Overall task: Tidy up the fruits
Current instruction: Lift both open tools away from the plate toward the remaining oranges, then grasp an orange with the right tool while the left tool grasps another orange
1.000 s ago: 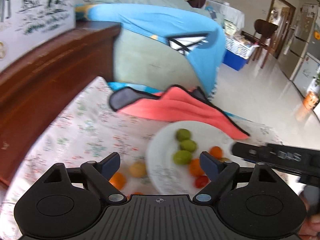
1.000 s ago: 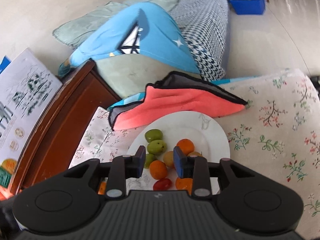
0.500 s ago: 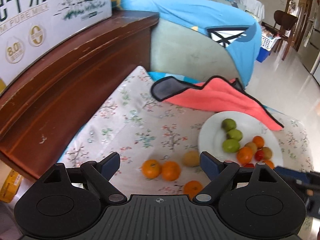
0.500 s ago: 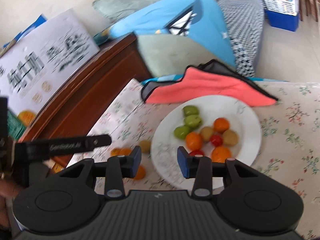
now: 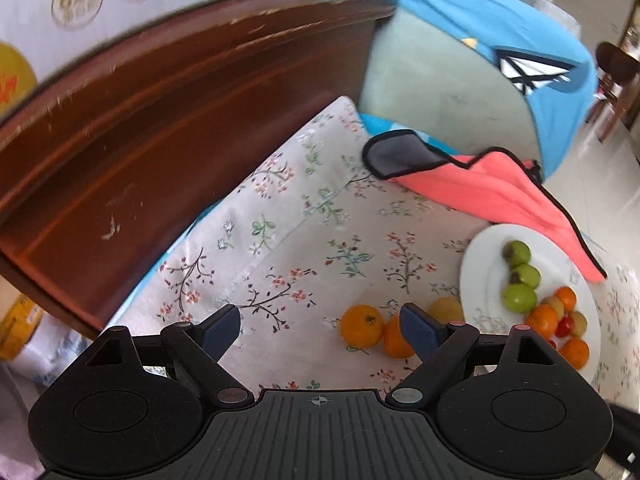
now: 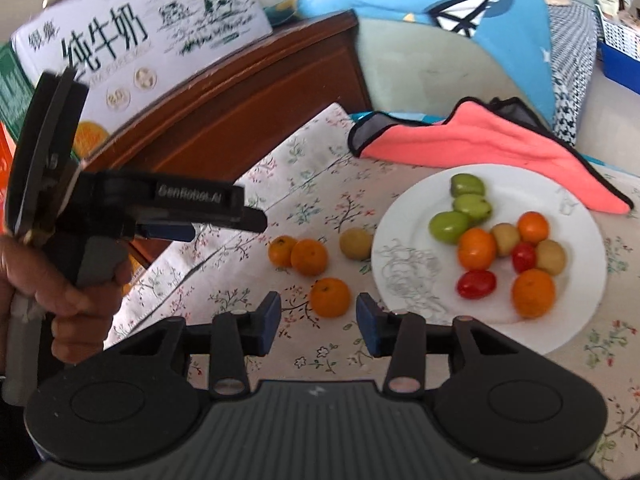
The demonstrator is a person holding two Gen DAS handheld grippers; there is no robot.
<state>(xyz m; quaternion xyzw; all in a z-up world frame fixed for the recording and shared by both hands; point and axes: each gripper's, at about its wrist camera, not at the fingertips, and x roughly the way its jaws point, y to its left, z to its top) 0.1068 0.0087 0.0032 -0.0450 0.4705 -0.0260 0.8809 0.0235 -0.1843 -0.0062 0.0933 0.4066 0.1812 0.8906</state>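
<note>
Both cameras have swung left since the earlier frames, so the plate [image 6: 576, 280] now sits off to the right and the loose fruit on the cloth [image 6: 320, 168] has come into view. Right gripper [image 6: 318, 318] has just been opening its jaws, and they now stand at a narrowish gap with nothing between the pads. One orange [image 6: 330, 297] lies on the cloth just ahead of that gap, not touching either pad.

Left gripper [image 5: 320, 326] is spread wide and empty, hovering over bare floral cloth. Its right finger [image 5: 418, 330] overlaps an orange [image 5: 394, 340] in the left view, but whether it touches I can't tell. Another orange [image 5: 362, 325] sits right against that one, and a yellowish fruit [image 5: 446, 309] lies just beside the plate rim. From the right wrist you can see the left gripper [image 6: 224, 216] side-on, held in a hand [image 6: 70, 300], above the cloth left of the orange pair [image 6: 298, 254].

So four fruits are off the plate: the pair of oranges, the single orange nearer the right gripper, and the yellowish fruit [image 6: 356, 243] next to the plate's left edge. On the plate there are three green fruits [image 6: 466, 204] in a row at the back, then oranges, a couple of brownish-yellow ones and two small red tomatoes [image 6: 476, 284] bunched together.

A pink towel [image 6: 480, 140] lies behind the plate, its corner overlapping the far rim. Dark wooden furniture [image 6: 248, 108] runs along the left with a milk carton box [image 6: 132, 32] on top.
</note>
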